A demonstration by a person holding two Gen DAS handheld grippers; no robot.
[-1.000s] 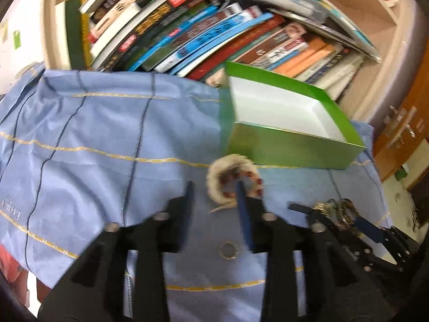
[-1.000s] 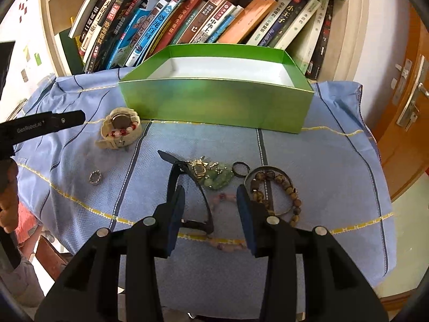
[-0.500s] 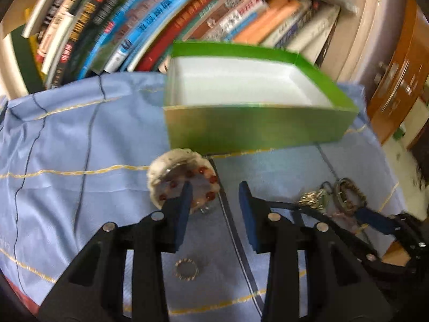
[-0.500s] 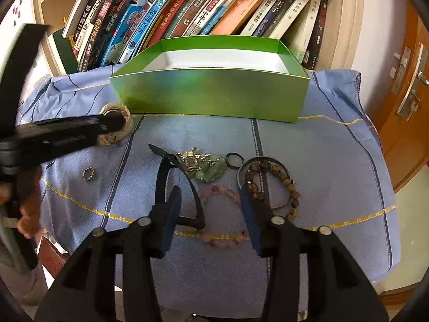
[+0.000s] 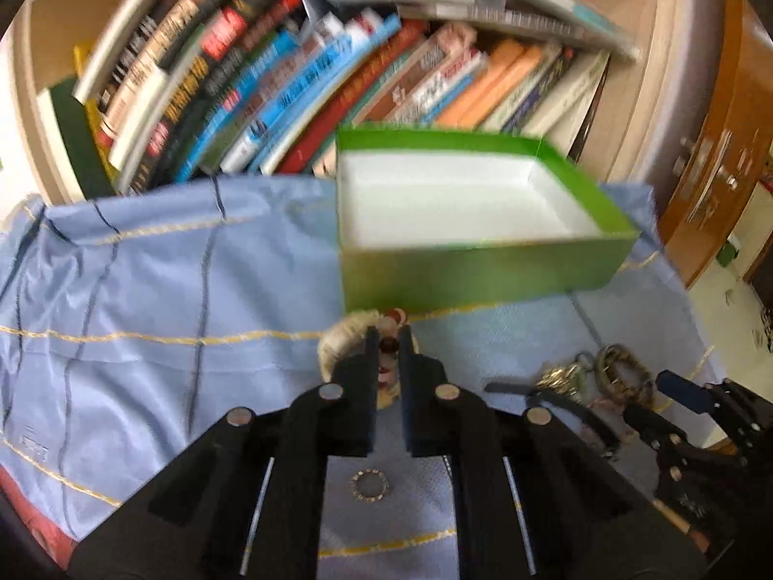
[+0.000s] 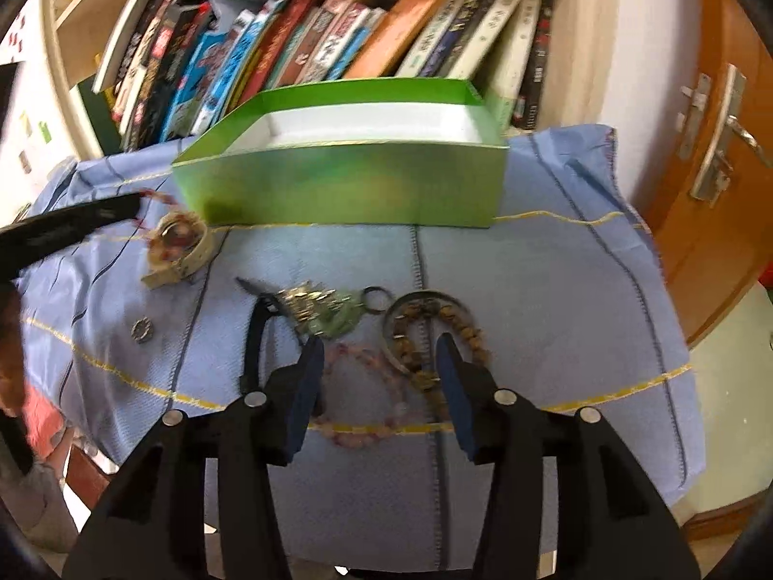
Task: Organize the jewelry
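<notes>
An open green box [image 5: 483,261] with a white inside stands on the blue cloth, also in the right wrist view [image 6: 348,179]. My left gripper [image 5: 386,338] is shut on a red bead bracelet [image 5: 390,321] that lies with a cream bracelet [image 5: 345,331]. In the right wrist view the red bead bracelet [image 6: 162,198] hangs from the left fingers above the cream bracelet [image 6: 186,253]. My right gripper [image 6: 379,348] is open and empty above a pink bead bracelet [image 6: 367,396] and a brown bead bracelet [image 6: 435,333].
A small ring [image 5: 369,485] lies on the cloth [image 5: 145,290] near the left gripper. A green pendant with metal charms [image 6: 328,309], a dark ring [image 6: 374,297] and a black band [image 6: 253,333] lie mid-cloth. A bookshelf [image 5: 338,63] stands behind the box; a door [image 6: 715,154] is at right.
My left gripper has closed on the red bead bracelet and raised it off the cream bracelet. My right gripper has moved forward over the bead bracelets.
</notes>
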